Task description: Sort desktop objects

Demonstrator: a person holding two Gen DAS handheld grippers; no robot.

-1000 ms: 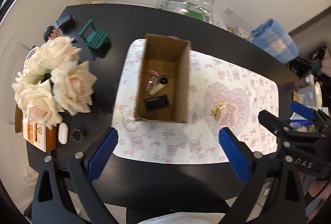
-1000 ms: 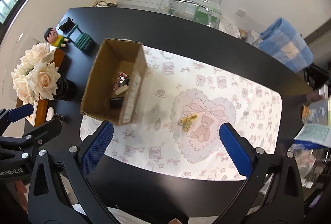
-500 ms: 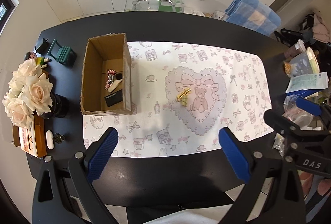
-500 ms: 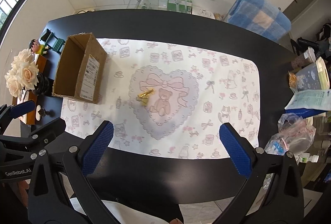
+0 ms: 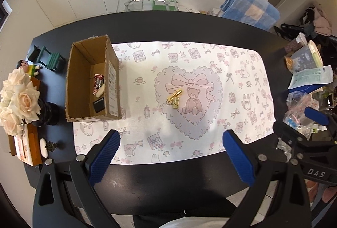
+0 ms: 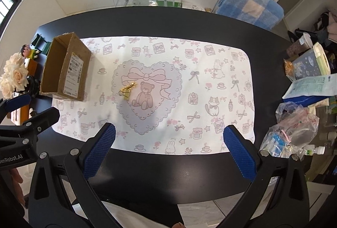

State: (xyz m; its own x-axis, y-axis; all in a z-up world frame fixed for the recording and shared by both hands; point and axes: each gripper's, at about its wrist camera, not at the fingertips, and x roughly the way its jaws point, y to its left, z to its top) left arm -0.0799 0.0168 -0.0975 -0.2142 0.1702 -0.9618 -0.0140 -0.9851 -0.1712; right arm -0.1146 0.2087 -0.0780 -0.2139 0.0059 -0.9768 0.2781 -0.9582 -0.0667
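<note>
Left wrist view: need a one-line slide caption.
Open left gripper above the table edge, facing a gold binder clip on the heart-print mat; cardboard box at left already holds small items.

Both tongs have swung right (cardboard box [image 5: 90,80] now far left).

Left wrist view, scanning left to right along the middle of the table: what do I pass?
Roses → cardboard box → gold binder clip → teddy bear print → paper packet.
</note>
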